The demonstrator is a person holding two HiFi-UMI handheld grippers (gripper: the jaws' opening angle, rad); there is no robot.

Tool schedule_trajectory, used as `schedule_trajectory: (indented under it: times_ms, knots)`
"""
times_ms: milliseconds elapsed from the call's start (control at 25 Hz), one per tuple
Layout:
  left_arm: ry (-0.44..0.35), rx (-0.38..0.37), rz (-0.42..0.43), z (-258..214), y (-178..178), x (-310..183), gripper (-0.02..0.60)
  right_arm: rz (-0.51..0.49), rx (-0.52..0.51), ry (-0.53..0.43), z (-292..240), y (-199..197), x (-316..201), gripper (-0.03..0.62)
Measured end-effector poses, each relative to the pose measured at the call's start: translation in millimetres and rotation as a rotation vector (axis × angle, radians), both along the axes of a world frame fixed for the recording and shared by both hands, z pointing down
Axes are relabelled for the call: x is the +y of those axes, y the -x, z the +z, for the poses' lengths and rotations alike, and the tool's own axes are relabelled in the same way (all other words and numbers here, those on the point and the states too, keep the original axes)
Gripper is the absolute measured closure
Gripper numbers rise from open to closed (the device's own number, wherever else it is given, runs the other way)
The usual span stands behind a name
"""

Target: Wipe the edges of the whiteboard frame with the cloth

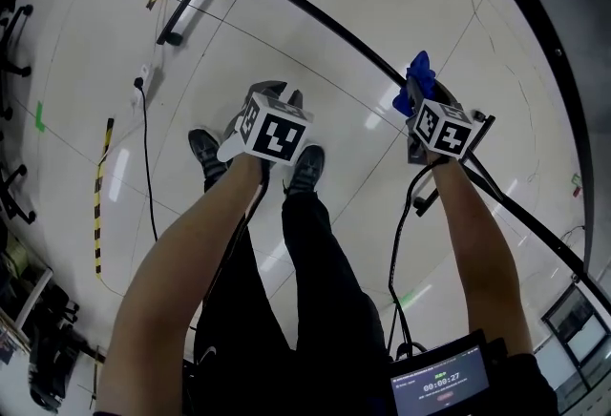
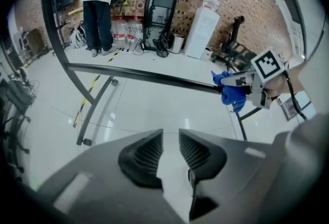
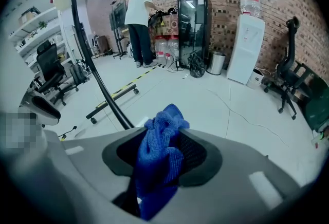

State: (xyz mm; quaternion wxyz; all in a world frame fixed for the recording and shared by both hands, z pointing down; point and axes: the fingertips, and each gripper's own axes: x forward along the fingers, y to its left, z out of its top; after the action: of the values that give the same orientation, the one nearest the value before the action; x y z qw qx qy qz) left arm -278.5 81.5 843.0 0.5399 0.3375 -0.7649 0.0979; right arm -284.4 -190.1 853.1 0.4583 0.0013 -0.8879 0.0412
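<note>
A blue cloth [image 1: 417, 80] is bunched between the jaws of my right gripper [image 1: 414, 105], which is shut on it. The cloth rests against the thin black whiteboard frame edge [image 1: 315, 23] that runs diagonally across the head view. In the right gripper view the cloth [image 3: 162, 153] fills the jaws of the right gripper [image 3: 163, 141], with the frame bar [image 3: 97, 79] just behind it. My left gripper [image 1: 277, 92] hangs left of the frame, away from it. Its jaws are shut with nothing between them [image 2: 170, 138]. The left gripper view shows the frame bar [image 2: 154, 78] and the cloth [image 2: 231, 92] at the right.
The whiteboard stand's black foot [image 1: 186, 4] with casters sits on the glossy white floor. A cable [image 1: 145, 166] and yellow-black tape [image 1: 100, 204] lie at the left. A person in a white shirt [image 3: 140, 17], a black fridge [image 3: 193, 22], a water dispenser [image 3: 245, 45] and an office chair [image 3: 288, 69] stand by the brick wall.
</note>
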Motion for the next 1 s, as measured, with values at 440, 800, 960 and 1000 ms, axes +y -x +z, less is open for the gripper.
schedule_trajectory:
  times_ms: [440, 800, 960, 1000]
  knots:
    - [-0.002, 0.030, 0.005, 10.3, 14.8, 38.1, 0.489, -0.015, 0.012, 0.000, -1.6, 27.3, 30.9, 0.422]
    - [-0.005, 0.047, -0.024, 14.5, 28.3, 83.0, 0.491, -0.012, 0.012, -0.019, -3.2, 54.6, 58.6, 0.422]
    - [0.000, 0.055, -0.057, 19.3, 35.5, 103.8, 0.491, -0.023, 0.019, -0.023, -2.0, 66.3, 68.1, 0.422]
    - [0.000, 0.059, -0.064, 20.7, 36.8, 108.2, 0.492, -0.025, 0.022, -0.025, -1.4, 69.1, 70.4, 0.421]
